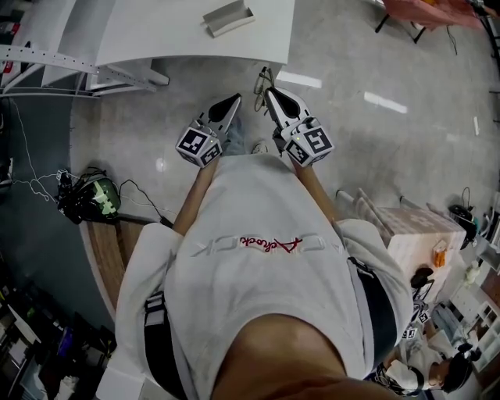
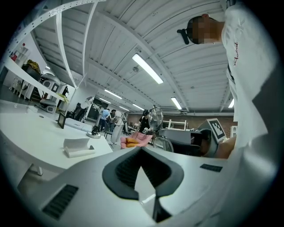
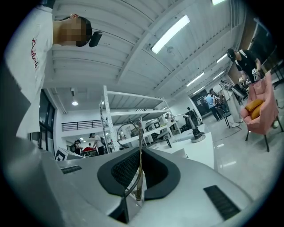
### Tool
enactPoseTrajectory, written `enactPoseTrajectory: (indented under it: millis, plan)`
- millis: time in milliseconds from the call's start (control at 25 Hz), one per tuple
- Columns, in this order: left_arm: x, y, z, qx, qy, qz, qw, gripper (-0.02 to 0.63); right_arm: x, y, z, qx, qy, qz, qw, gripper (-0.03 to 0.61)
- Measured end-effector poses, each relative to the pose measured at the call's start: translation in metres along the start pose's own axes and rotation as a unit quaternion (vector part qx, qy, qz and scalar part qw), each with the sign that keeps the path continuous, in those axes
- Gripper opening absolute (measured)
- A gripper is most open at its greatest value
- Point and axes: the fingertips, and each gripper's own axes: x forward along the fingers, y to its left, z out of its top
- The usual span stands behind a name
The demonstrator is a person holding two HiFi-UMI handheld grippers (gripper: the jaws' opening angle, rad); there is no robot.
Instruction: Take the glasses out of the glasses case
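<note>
jaws of the right gripper [image 1: 270, 95] clamp the glasses [image 3: 140, 129] by one temple.

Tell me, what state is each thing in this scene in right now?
glasses: out of the case, held up in the air by one temple.
right gripper: jaws shut on the glasses' temple.
left gripper: jaws shut, nothing between them.
glasses case: lying open on the white table, apart from both grippers.
</note>
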Motion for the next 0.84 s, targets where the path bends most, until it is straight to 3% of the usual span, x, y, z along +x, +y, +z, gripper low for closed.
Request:
enactPoseTrajectory:
  millis: [840]
  plan:
    - [-0.009,-0.013,0.012,0.027,-0.016,-0.008,0.9995,-0.009,-0.004,0.019,0.015,-0.018,-0.023,0.017,0.999,0.029]
